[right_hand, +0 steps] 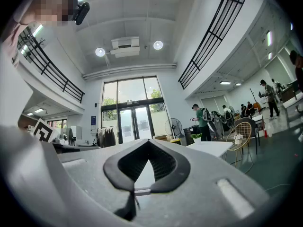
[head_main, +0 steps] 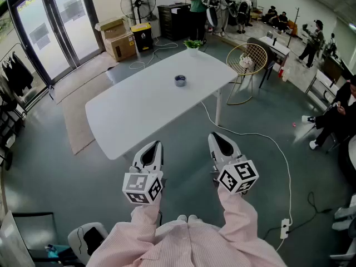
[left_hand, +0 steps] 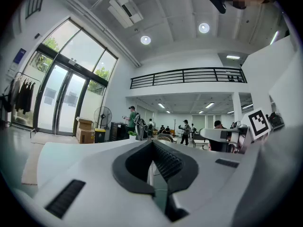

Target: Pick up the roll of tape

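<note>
Tape roll [head_main: 179,80] lies beyond left tool [head_main: 154,148], right tool [head_main: 219,141]: both closed, empty.

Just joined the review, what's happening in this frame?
A person stands back from the white table with a gripper in each hand. The roll of tape sits on the table, untouched. The left gripper and right gripper are both shut with nothing between their fingers, held well short of the tape.

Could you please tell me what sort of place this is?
Probably a large open-plan lab or workshop hall: long white rectangular table, tall glass entrance doors, black-railed mezzanine balcony, people standing at the back.
</note>
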